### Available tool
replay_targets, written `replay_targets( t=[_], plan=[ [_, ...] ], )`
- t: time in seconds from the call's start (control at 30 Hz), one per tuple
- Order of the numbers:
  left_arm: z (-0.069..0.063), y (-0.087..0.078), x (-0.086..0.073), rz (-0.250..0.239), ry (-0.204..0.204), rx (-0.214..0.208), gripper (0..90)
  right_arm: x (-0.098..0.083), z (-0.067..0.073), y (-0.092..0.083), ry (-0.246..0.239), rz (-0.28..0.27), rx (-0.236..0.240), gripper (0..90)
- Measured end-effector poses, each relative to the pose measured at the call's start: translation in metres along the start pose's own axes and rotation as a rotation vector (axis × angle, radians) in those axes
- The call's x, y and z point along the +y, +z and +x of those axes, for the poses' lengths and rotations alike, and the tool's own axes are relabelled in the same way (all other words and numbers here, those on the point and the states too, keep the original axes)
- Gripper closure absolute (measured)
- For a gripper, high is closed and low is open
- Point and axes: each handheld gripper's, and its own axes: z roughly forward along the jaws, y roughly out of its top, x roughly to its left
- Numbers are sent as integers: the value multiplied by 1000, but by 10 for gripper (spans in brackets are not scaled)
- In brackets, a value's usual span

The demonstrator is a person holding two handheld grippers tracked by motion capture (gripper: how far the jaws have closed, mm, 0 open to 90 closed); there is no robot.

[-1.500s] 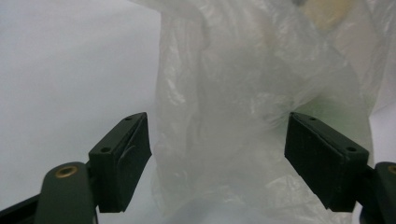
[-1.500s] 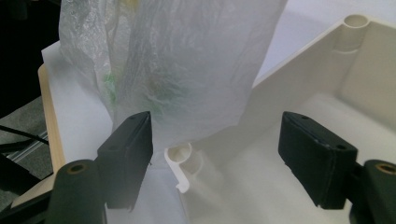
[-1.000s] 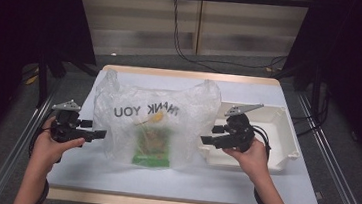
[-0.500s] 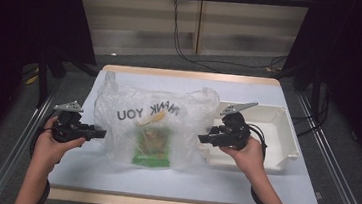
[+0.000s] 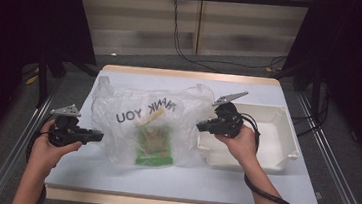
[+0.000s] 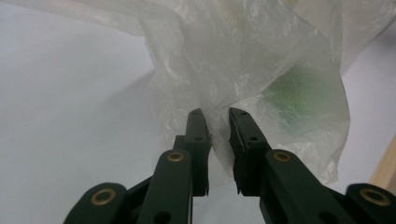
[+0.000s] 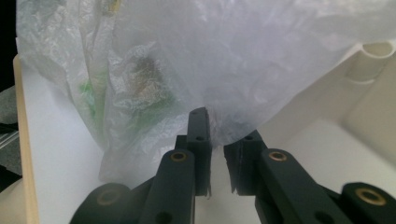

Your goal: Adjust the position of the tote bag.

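Fingers (image 6: 245, 135) of left gripper (image 5: 96, 135) closing and pinching the plastic bag (image 5: 151, 124) at its left edge — fingers (image 7: 200, 133) of right gripper (image 5: 200, 127) closing likewise, nipping its right edge; bag lying mid-bench (image 5: 271, 183), green packet (image 5: 154, 147) inside, just beside the white tray (image 5: 288, 142)

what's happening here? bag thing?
A person at a white table holds one set of tongs in each hand and works a thin clear plastic bag with a green packet inside. The left tongs and the right tongs have just been closing, each on a fold of film at opposite side edges of the bag. The bag's right edge overlaps a white tray beside it.
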Motion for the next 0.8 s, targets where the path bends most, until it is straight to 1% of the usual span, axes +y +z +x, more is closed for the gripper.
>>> replay_targets(
  t=[0.07, 0.17, 0.23, 0.27, 0.33, 0.4, 0.57, 0.6, 0.63, 0.67, 0.7, 0.73, 0.77, 0.8],
  plan=[
    [-2, -1, -2, 7, 2, -3, 795, 4, -2, 3, -1, 3, -4, 813],
    [-5, -2, -4, 1, 2, -1, 795, 9, -4, 5, -5, 4, -4, 813],
    [-8, -3, -5, 10, 8, -3, 795, 14, -7, 10, -7, 18, -7, 814],
    [-10, -2, -6, 10, 3, -4, 795, 16, -8, 12, -6, 27, -7, 814],
    [-13, -2, -6, 18, 7, -9, 796, 21, -8, 15, -20, 35, -4, 814],
    [-15, -1, -7, 15, 8, -14, 797, 25, -10, 17, -28, 37, -8, 813],
    [-20, 1, -7, 25, 17, -18, 798, 34, -17, 24, -23, 48, -14, 813],
    [-22, 2, -7, 25, 13, -20, 798, 39, -20, 27, -17, 53, -27, 812],
    [-23, 2, -6, 30, 16, -24, 797, 41, -22, 29, -12, 53, -32, 812],
    [-24, 2, -6, 33, 22, -19, 798, 43, -23, 30, -4, 57, -39, 813],
    [-25, 3, -5, 30, 23, -28, 798, 46, -24, 31, 1, 52, -38, 813],
    [-26, 3, -4, 38, 31, -25, 800, 49, -24, 32, 0, 43, -33, 813],
    [-27, 4, -4, 32, 36, -27, 801, 52, -24, 33, -13, 47, -31, 813],
    [-29, 4, -4, 32, 35, -34, 801, 55, -23, 34, -21, 51, -38, 813]
  ],
)
